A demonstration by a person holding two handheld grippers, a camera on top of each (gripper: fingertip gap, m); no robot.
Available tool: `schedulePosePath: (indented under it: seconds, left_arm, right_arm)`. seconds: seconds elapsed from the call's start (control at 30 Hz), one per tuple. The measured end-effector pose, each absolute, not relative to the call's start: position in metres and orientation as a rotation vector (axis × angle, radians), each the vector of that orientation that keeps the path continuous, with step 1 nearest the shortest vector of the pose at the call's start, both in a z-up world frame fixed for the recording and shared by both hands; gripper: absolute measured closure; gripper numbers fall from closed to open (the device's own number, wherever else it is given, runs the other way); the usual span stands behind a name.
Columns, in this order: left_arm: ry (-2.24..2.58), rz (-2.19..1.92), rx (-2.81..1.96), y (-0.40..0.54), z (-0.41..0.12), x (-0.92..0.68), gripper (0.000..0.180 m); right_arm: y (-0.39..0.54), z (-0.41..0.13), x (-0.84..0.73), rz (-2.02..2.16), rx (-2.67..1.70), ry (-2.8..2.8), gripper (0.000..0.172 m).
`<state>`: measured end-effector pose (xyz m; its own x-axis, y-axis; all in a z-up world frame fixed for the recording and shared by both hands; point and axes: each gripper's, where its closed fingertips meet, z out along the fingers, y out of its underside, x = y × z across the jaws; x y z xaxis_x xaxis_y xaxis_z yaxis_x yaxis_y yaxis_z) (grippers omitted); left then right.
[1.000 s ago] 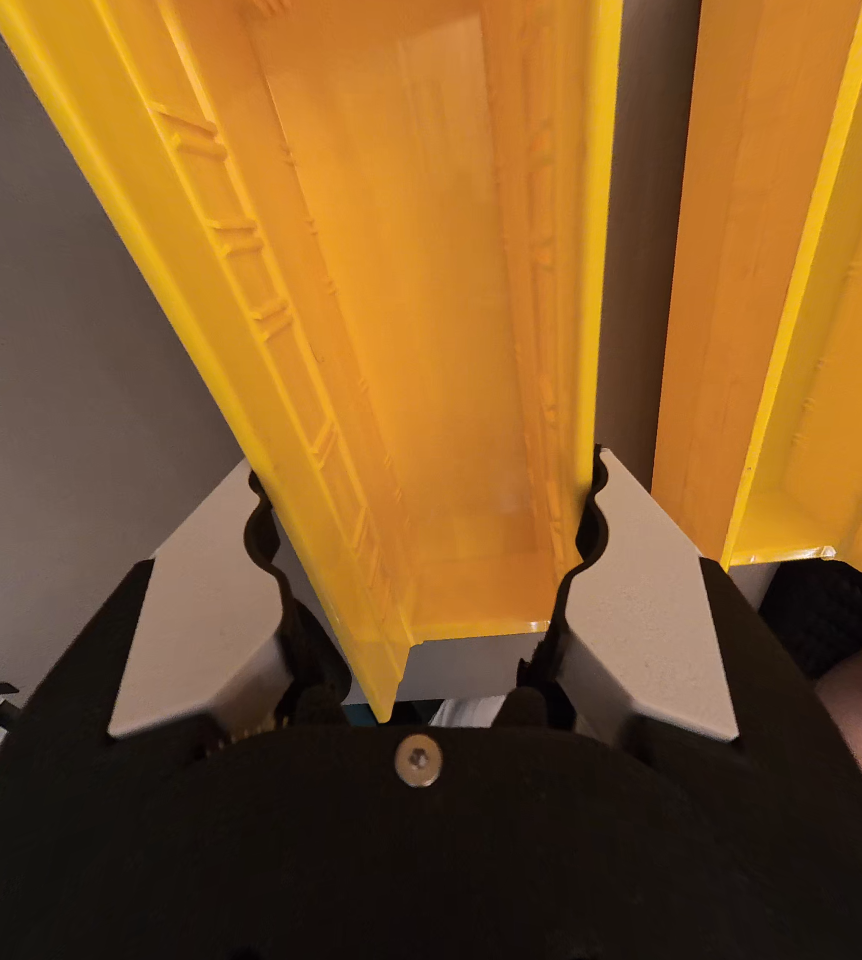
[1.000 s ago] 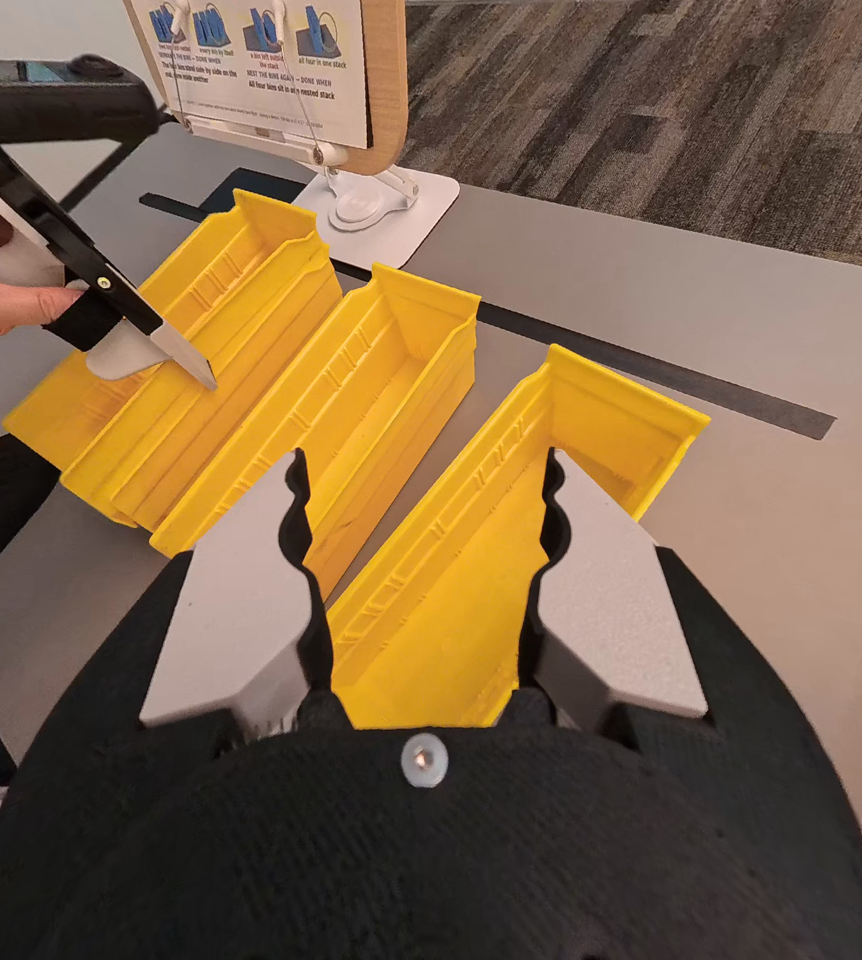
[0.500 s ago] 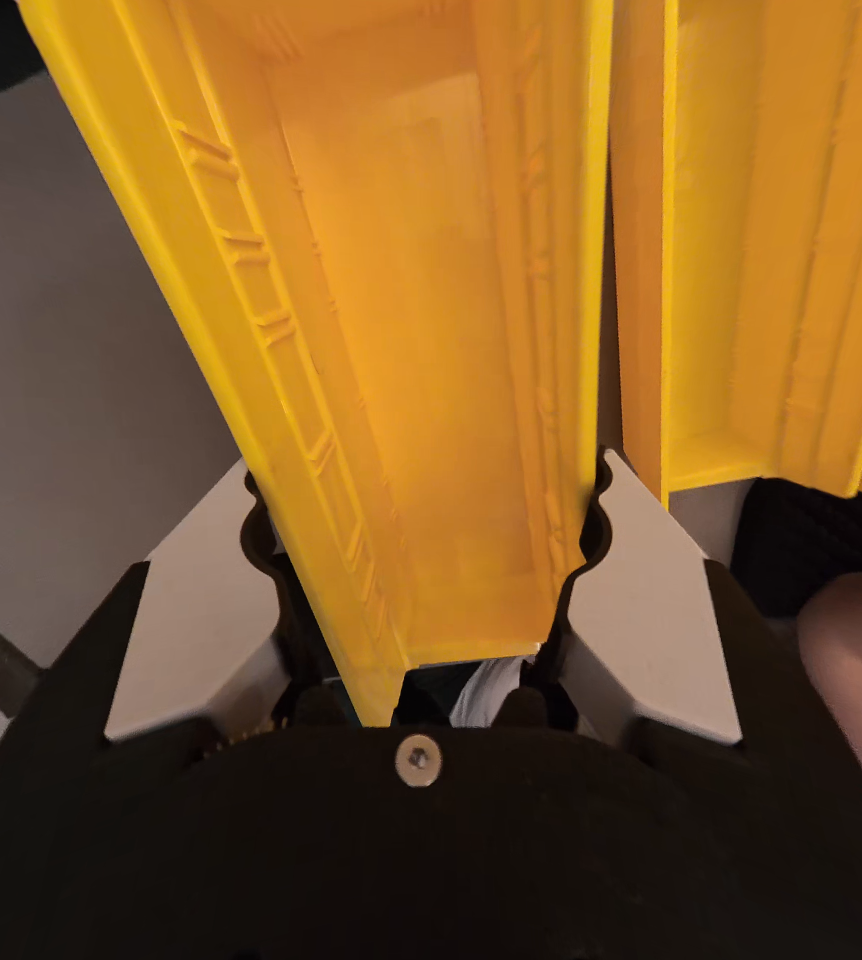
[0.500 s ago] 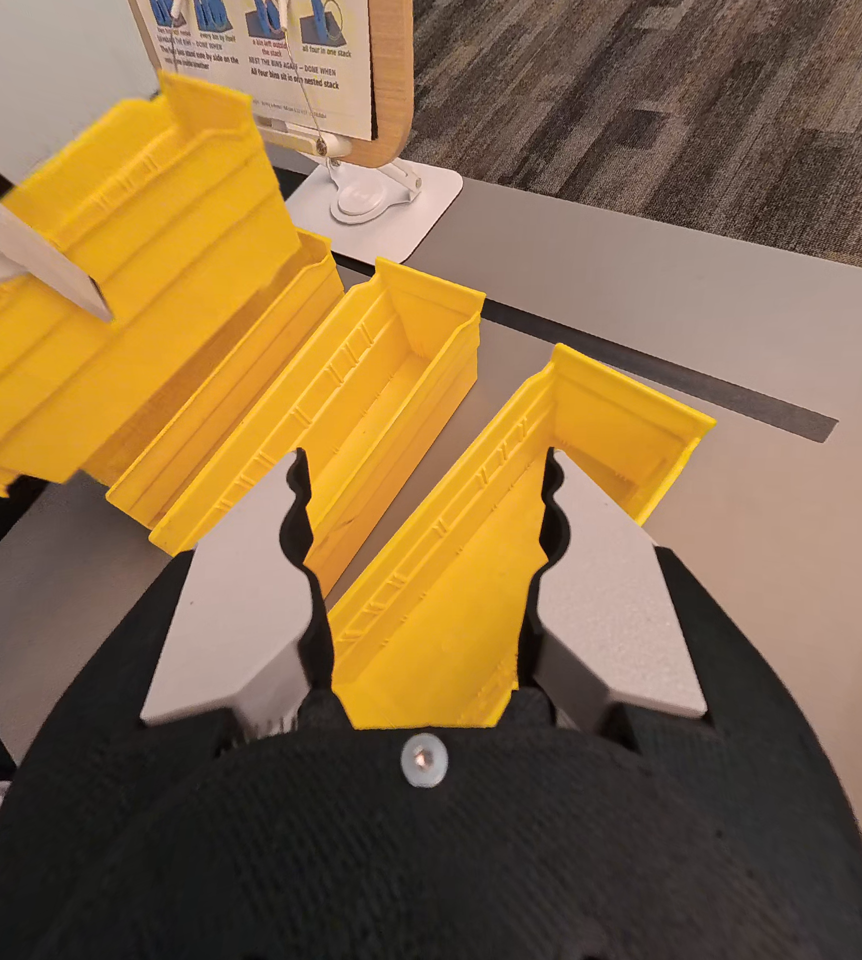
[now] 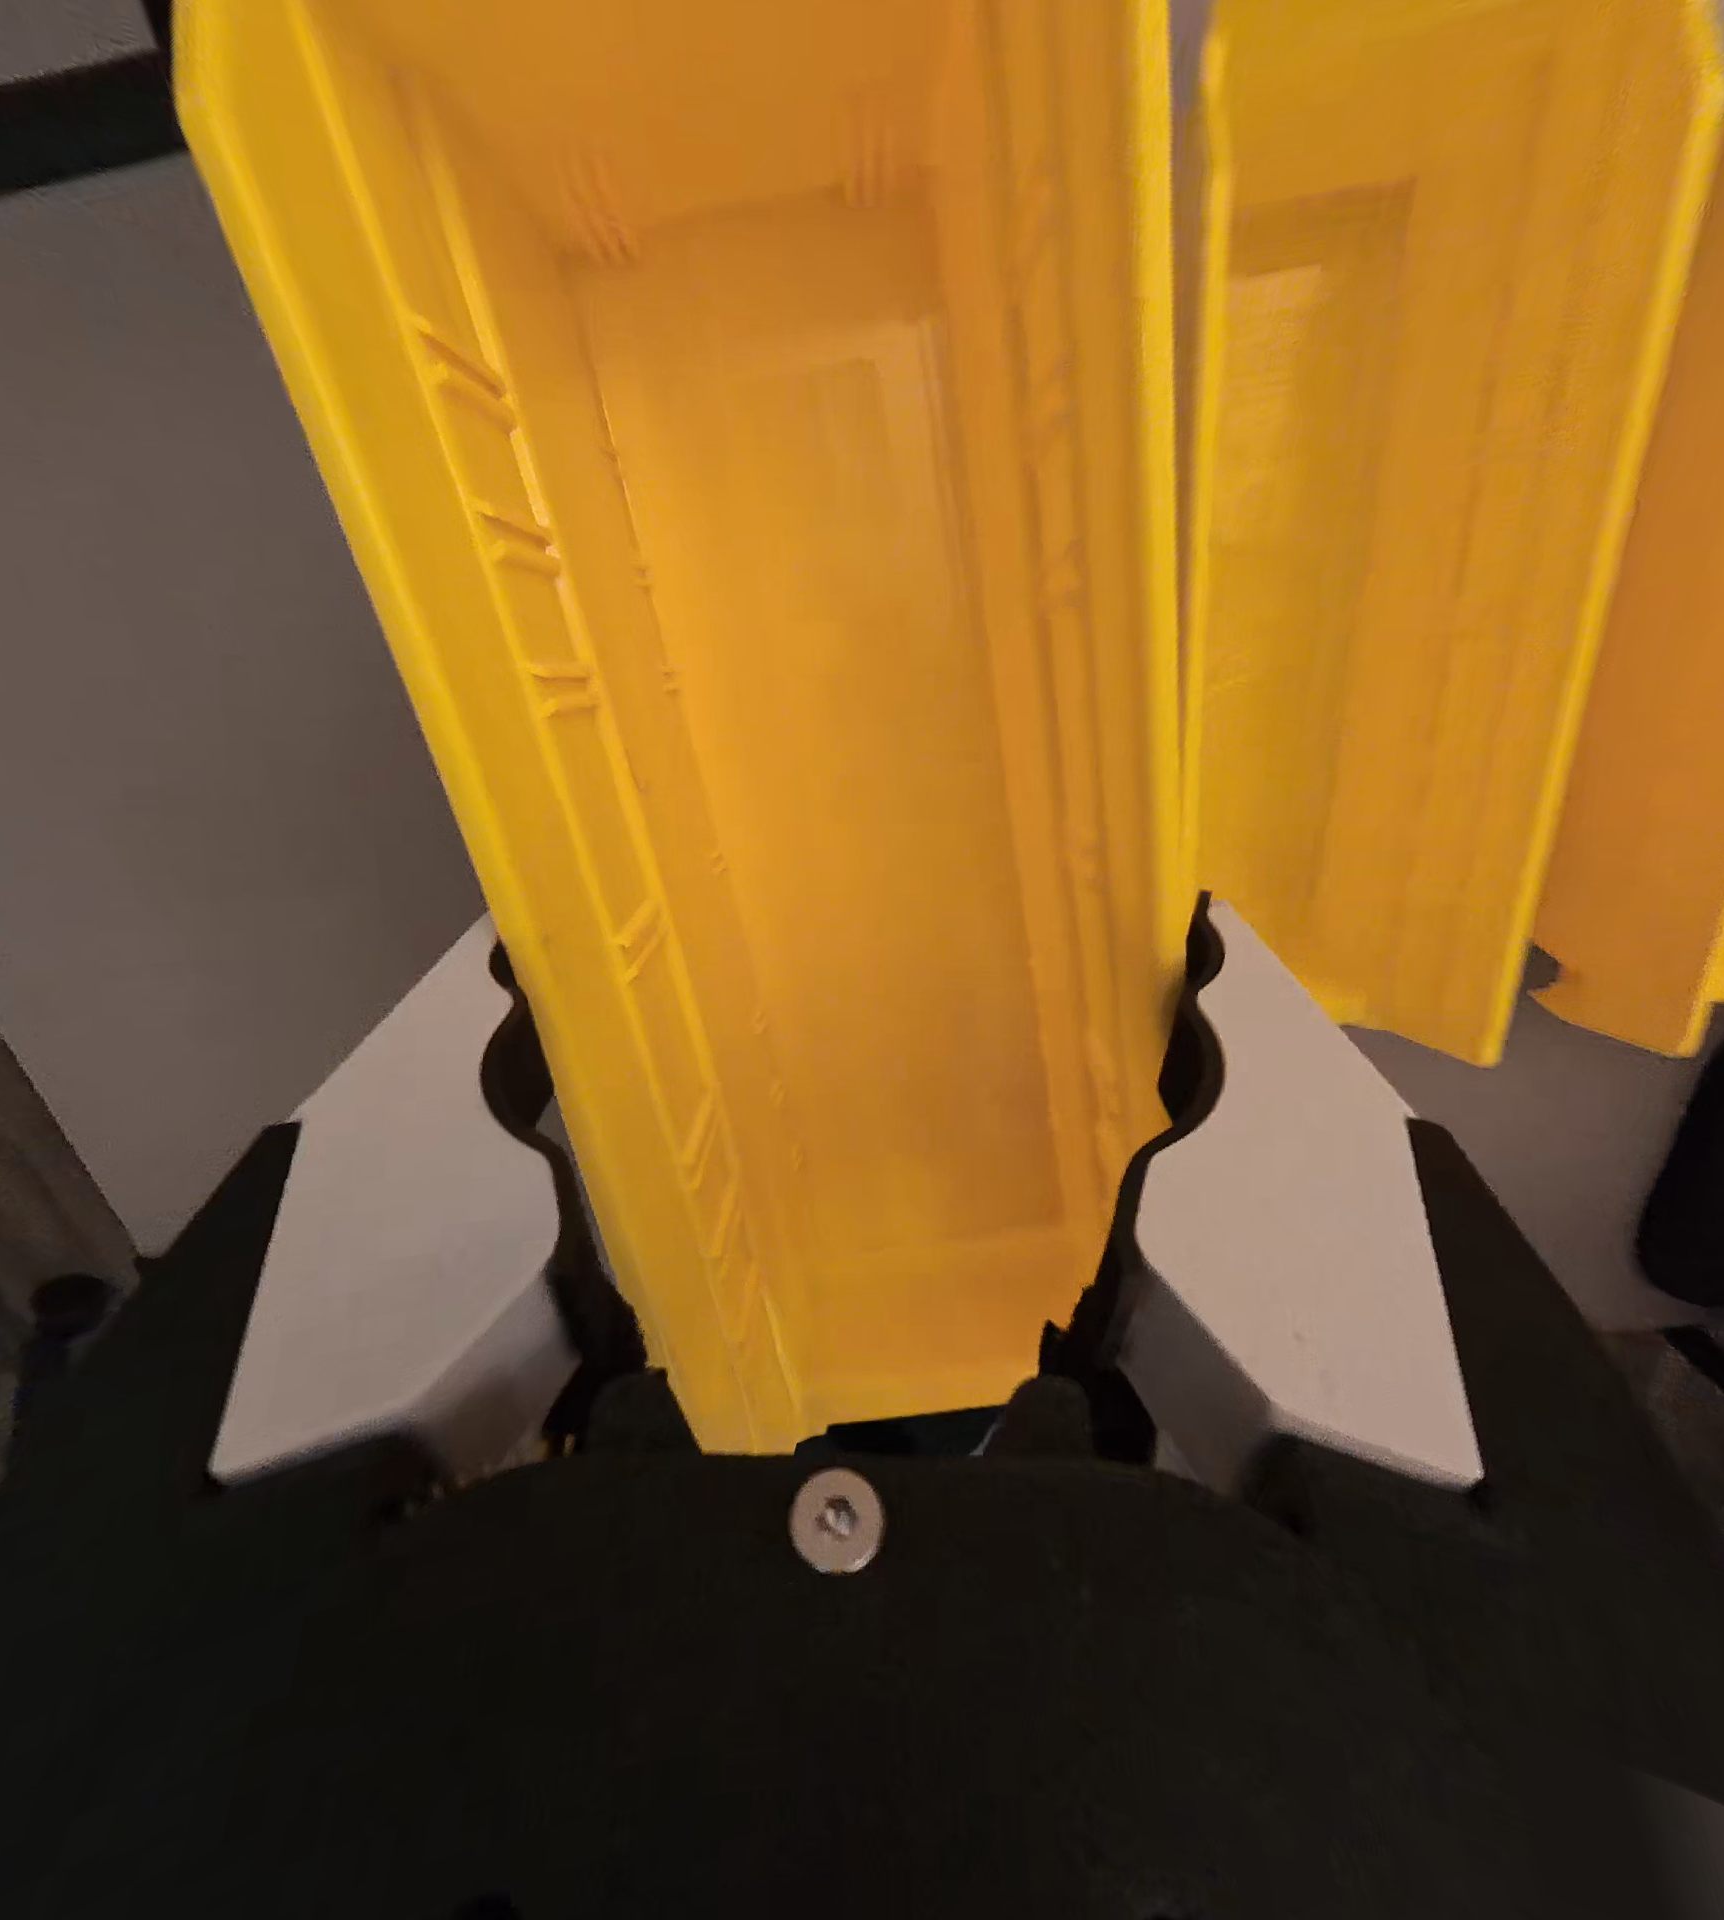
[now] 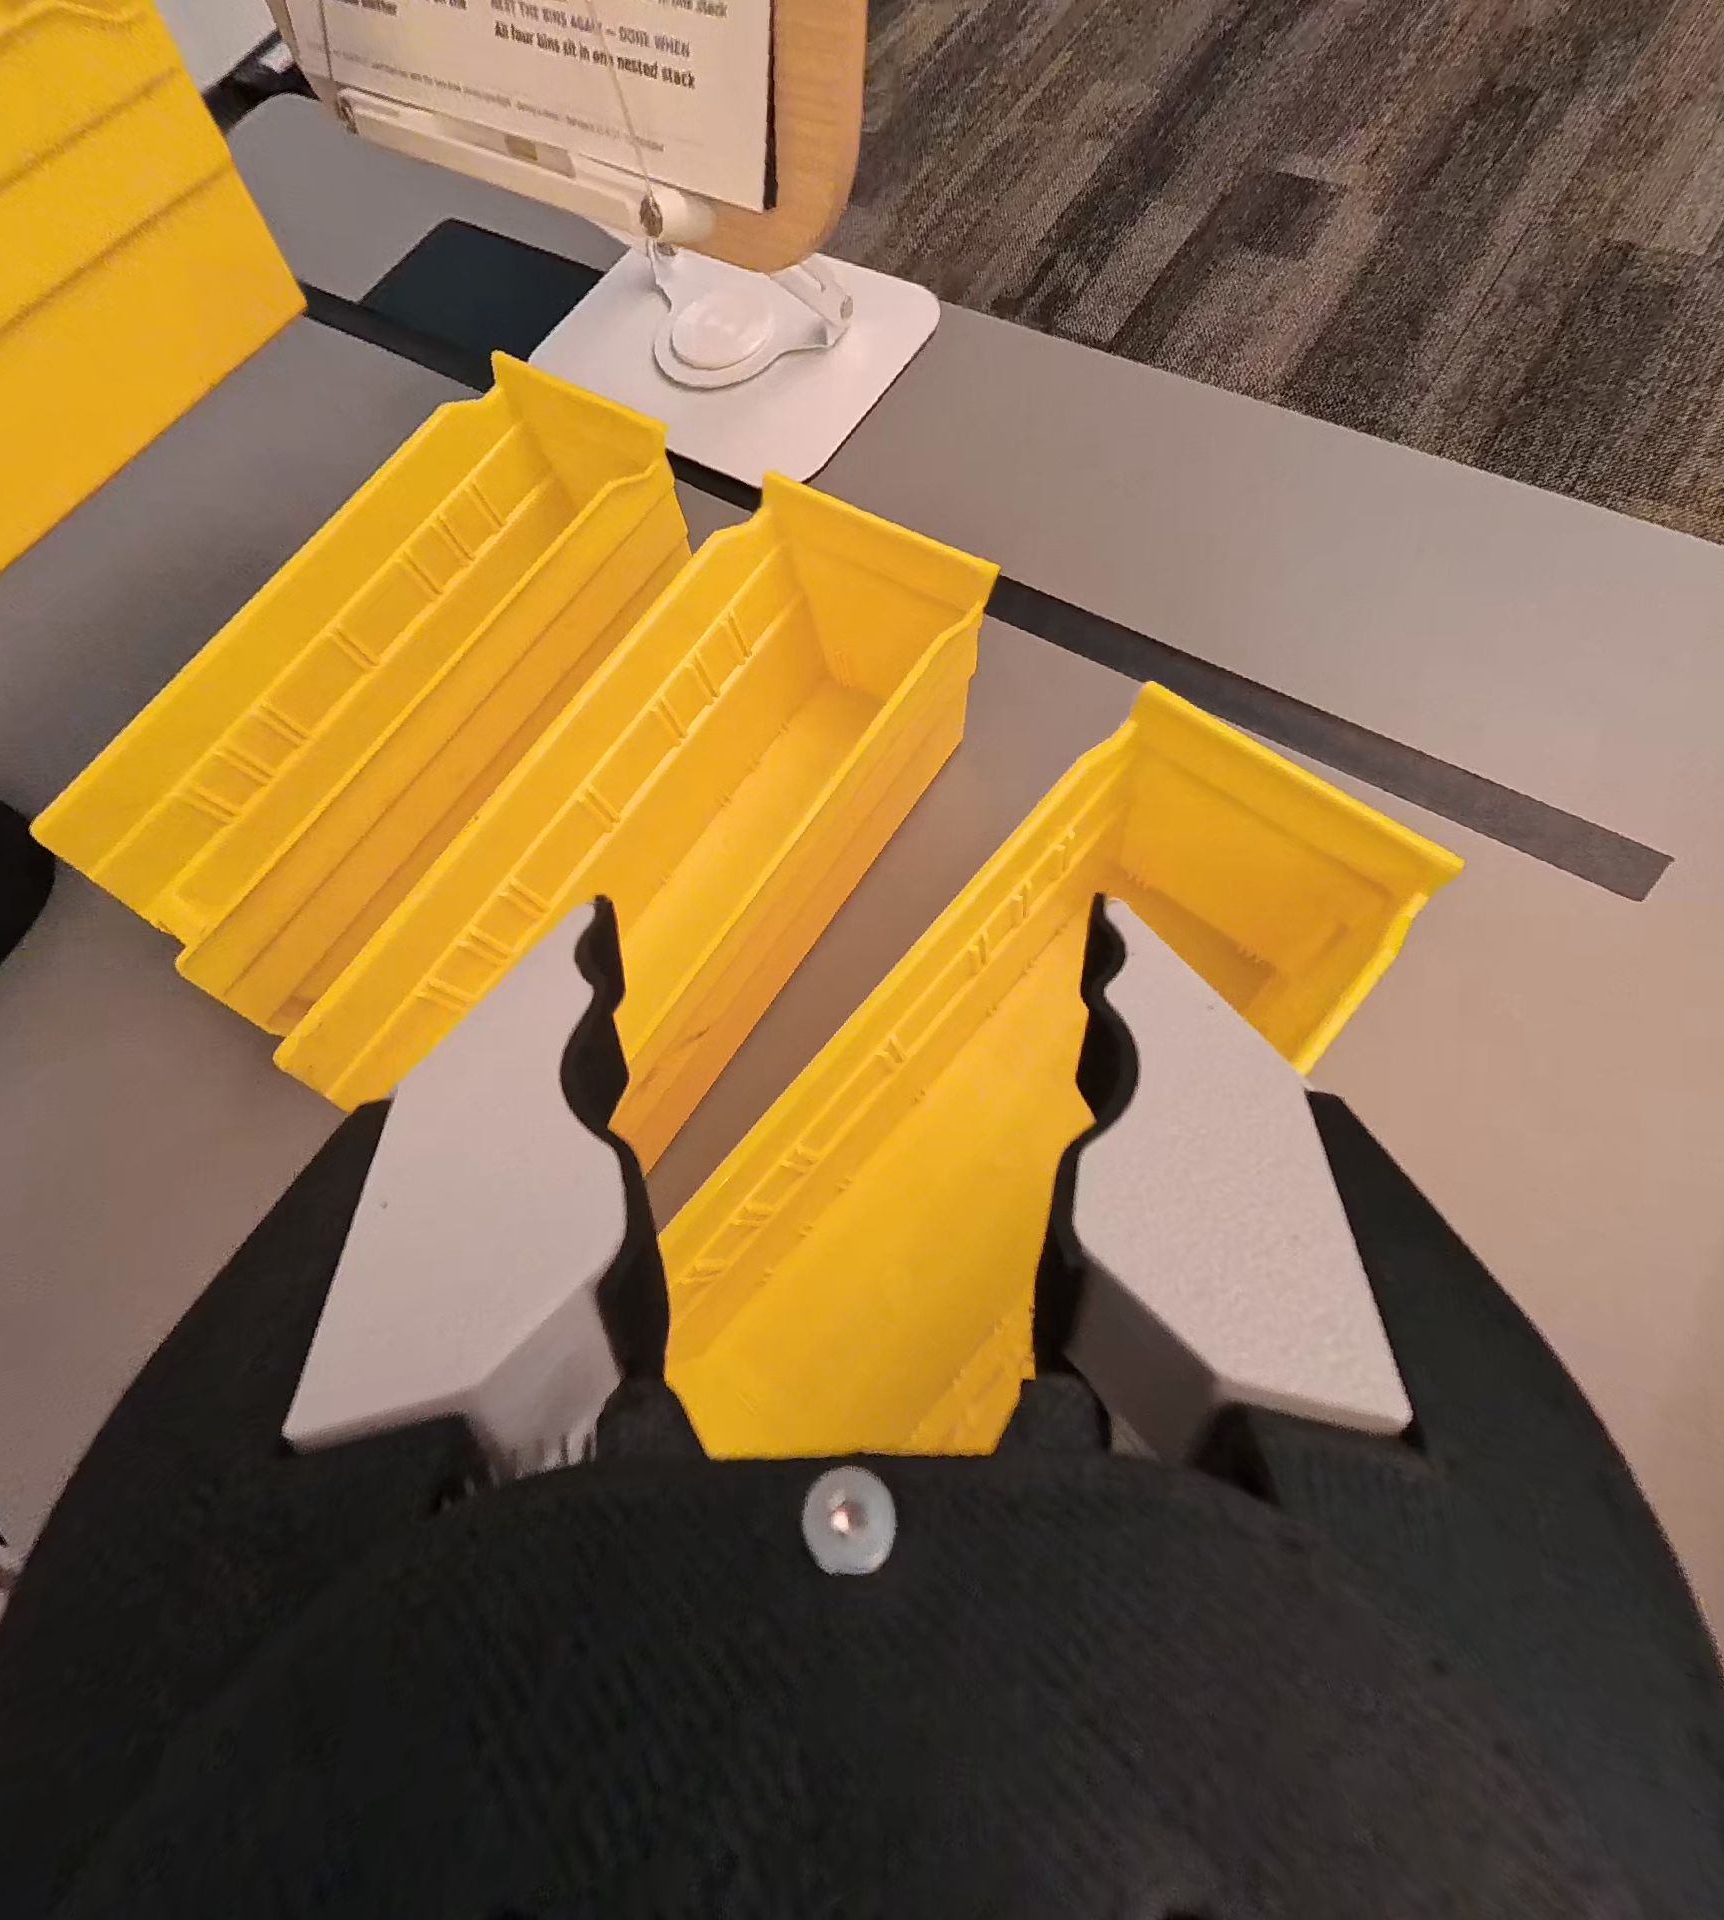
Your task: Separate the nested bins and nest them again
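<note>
— What are the yellow bins made of?
— Moulded plastic with a slight sheen and ribbed walls; they lie on a smooth, matt grey counter.
— And the hand-held gripper?
— Matt, fine-grained grey fingers with black wavy pads, on a textured black body with a shiny metal screw. Behind it are a paper sign on a wooden board and a woven carpet floor.
</note>
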<state>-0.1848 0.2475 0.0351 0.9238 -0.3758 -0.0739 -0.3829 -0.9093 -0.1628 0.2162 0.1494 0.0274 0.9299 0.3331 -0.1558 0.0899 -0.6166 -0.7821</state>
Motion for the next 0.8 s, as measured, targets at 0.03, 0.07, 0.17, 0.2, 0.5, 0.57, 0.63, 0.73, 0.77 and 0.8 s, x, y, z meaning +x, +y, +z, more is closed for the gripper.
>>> schedulePosePath:
  seconds: [0.03,0.07,0.17,0.2,0.5,0.57,0.63,0.73,0.77,0.8]
  left_arm:
    - [0.567,0.053,-2.914,0.251,0.026,-0.193,0.06]
    - [0.558,0.044,-2.92,0.255,0.017,-0.202,0.059]
    - [0.523,0.024,-2.92,0.268,-0.01,-0.225,0.06]
    - [0.486,0.024,-2.93,0.271,-0.019,-0.233,0.059]
    - [0.509,-0.002,-2.947,0.281,-0.088,-0.259,0.059]
    - [0.562,-0.014,-2.928,0.282,-0.098,-0.257,0.058]
    - [0.581,-0.006,-2.892,0.286,-0.1,-0.255,0.057]
    - [0.577,-0.01,-2.878,0.287,-0.101,-0.253,0.049]
    - [0.568,-0.017,-2.878,0.287,-0.101,-0.253,0.048]
    - [0.556,-0.032,-2.864,0.287,-0.098,-0.252,0.046]
  right_arm:
    - [0.149,0.026,0.215,0.354,-2.23,-0.307,0.082]
    - [0.149,0.025,0.214,0.345,-2.237,-0.313,0.082]
    - [0.15,0.023,0.214,0.323,-2.25,-0.317,0.082]
    - [0.151,0.023,0.215,0.319,-2.25,-0.314,0.082]
    - [0.156,0.015,0.215,0.273,-2.293,-0.312,0.082]
    - [0.158,0.012,0.215,0.256,-2.309,-0.312,0.082]
    - [0.16,0.009,0.214,0.243,-2.324,-0.315,0.082]
    - [0.162,0.005,0.211,0.217,-2.346,-0.326,0.082]
    - [0.162,0.004,0.21,0.208,-2.353,-0.332,0.082]
    - [0.163,0.003,0.209,0.198,-2.359,-0.339,0.082]
